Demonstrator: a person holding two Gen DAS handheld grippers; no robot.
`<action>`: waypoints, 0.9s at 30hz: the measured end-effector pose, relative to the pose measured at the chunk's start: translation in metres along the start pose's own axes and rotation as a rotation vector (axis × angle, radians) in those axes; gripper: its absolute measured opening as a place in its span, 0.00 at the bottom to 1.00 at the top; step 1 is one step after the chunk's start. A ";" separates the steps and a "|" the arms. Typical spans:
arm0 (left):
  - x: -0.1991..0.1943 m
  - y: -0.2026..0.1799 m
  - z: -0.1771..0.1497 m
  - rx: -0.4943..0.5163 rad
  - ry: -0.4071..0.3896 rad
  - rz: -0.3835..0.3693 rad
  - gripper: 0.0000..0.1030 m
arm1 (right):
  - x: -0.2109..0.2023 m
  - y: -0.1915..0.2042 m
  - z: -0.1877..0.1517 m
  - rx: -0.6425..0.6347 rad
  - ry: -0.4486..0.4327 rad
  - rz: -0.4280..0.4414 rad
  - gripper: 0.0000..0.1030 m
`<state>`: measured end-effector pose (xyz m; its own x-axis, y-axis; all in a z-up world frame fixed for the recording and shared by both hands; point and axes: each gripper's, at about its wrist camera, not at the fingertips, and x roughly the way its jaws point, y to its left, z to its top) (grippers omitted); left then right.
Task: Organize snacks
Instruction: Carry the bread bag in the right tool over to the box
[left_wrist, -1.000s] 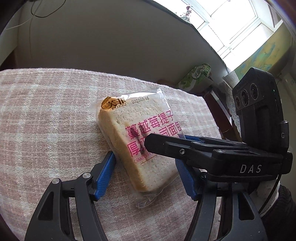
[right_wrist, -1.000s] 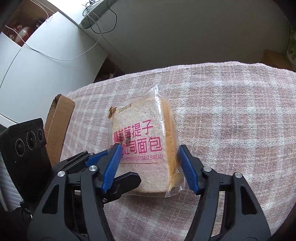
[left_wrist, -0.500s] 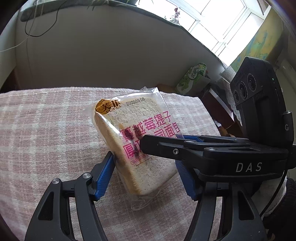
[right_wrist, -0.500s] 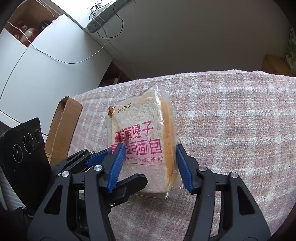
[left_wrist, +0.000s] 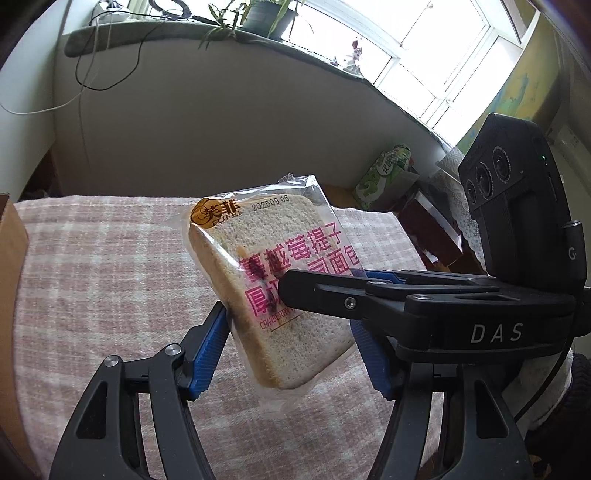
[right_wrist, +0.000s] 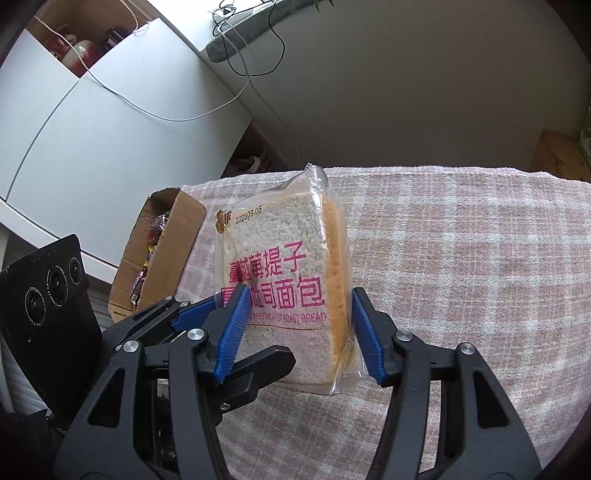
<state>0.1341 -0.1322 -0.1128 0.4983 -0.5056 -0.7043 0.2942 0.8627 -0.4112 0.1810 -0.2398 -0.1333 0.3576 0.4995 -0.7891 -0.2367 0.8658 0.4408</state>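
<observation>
A clear packet of cranberry toast bread (left_wrist: 273, 273) with pink lettering hangs in the air above the checked pink cloth (left_wrist: 103, 280). My left gripper (left_wrist: 291, 350) and my right gripper (right_wrist: 295, 332) are both shut on the packet's lower part, from crossing sides. The packet also shows in the right wrist view (right_wrist: 284, 280). The right gripper's body crosses the left wrist view (left_wrist: 424, 306). The left gripper's fingers (right_wrist: 192, 314) reach in from the left in the right wrist view.
An open cardboard box (right_wrist: 159, 254) with wrapped snacks inside stands at the table's left end; its wall shows in the left wrist view (left_wrist: 9, 258). White cabinets (right_wrist: 92, 122) stand beyond it. Boxes and a green packet (left_wrist: 388, 173) sit past the table's right end.
Both grippers have lifted the bread packet off the cloth; it now hangs higher and more upright. The cardboard box has come into fuller view.
</observation>
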 end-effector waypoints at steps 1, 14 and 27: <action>-0.006 0.003 0.000 -0.003 -0.004 0.001 0.64 | 0.001 0.007 0.000 -0.005 0.000 0.001 0.56; -0.095 0.063 -0.013 -0.067 -0.075 0.054 0.64 | 0.022 0.109 0.007 -0.102 0.008 0.034 0.56; -0.154 0.113 -0.028 -0.162 -0.150 0.138 0.64 | 0.063 0.195 0.012 -0.201 0.039 0.089 0.56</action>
<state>0.0675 0.0429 -0.0674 0.6434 -0.3670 -0.6718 0.0861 0.9067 -0.4129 0.1680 -0.0395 -0.0921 0.2928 0.5687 -0.7687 -0.4422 0.7933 0.4185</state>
